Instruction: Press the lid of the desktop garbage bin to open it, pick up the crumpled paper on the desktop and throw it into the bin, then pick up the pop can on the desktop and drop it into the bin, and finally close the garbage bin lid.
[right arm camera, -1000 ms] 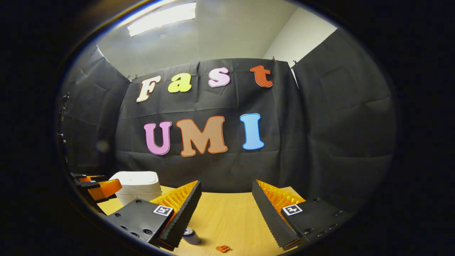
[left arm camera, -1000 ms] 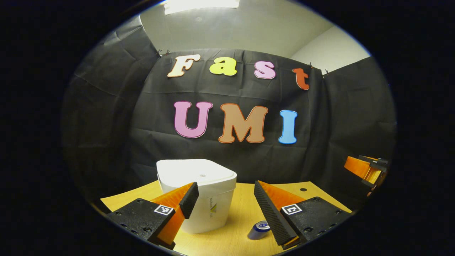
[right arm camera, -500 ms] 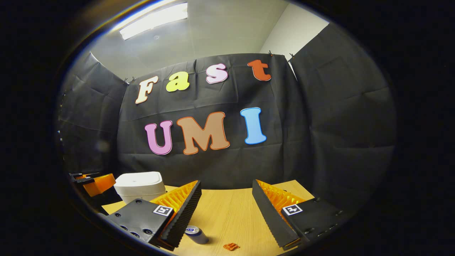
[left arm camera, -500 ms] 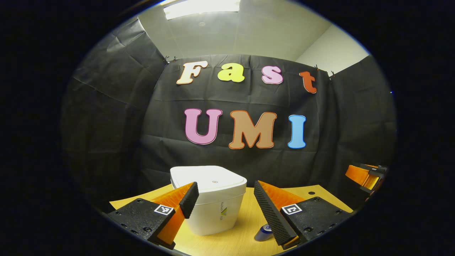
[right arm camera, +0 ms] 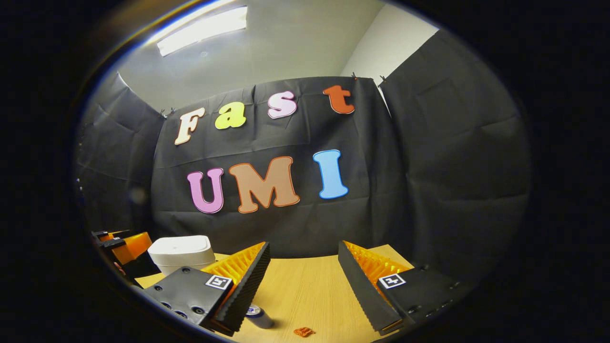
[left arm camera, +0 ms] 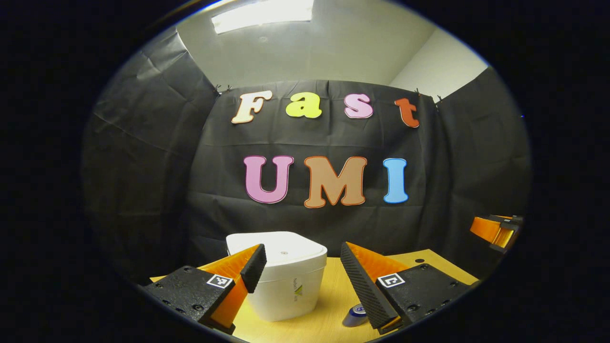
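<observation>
Pale wood desk (left arm camera: 329,305): in the left gripper view it carries a white bin and a can, with black cloth walls behind.
Left gripper (left arm camera: 299,271): held level above the desk's near edge, pointing toward the back wall; its fingers stand wide apart with nothing between them.
Garbage bin (left arm camera: 286,281): white, lid down; it stands just ahead, partly behind the left finger (left arm camera: 252,267) and reaching into the gap.
Pop can (left arm camera: 355,315): lying on its side on the desk, low down, tucked against the inner edge of the right finger in the picture; whether they touch cannot be told.
Right gripper, seen from the left one (left arm camera: 495,229): at the far right edge, raised above the desk, well apart from the bin.
Right gripper view, right gripper (right arm camera: 301,274): level over the desk, aimed at the back wall, fingers spread wide and empty.
Crumpled paper (right arm camera: 303,331): a small orange scrap on the desk, low in the gap between the fingers.
Pop can (right arm camera: 259,316): on its side just beside the left finger's tip, left of the paper.
Garbage bin (right arm camera: 181,252): farther back on the left, lid shut.
Left gripper, seen from the right one (right arm camera: 125,244): at the left edge, just beside the bin.
</observation>
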The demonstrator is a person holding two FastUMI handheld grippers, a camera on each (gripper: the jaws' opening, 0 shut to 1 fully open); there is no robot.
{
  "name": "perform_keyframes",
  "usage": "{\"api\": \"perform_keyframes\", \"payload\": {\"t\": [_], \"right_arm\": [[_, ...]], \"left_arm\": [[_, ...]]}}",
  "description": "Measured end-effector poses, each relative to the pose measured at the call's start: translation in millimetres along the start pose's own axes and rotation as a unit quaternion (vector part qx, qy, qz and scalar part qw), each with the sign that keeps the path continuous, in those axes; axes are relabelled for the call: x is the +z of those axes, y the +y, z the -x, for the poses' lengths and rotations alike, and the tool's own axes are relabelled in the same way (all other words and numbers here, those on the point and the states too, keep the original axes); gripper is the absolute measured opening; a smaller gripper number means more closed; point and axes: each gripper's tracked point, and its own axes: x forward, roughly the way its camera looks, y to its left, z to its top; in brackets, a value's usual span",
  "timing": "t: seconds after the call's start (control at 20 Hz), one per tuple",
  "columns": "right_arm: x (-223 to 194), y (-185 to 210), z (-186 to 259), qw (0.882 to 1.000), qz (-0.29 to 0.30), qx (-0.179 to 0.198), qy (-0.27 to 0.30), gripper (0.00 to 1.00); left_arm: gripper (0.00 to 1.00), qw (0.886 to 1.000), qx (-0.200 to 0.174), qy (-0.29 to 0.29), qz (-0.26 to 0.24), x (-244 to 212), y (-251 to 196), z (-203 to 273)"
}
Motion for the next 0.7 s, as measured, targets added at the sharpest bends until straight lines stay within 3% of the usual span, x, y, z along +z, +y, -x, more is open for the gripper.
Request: {"api": "perform_keyframes", "payload": {"t": [0.7], "right_arm": [[-0.9, -9.9, 0.1, 1.0, -0.015, -0.009, -0.002, 0.95]], "left_arm": [[0.94, 1.0, -0.012, -0.002, -0.019, 2.3, -10.4, -1.7]]}}
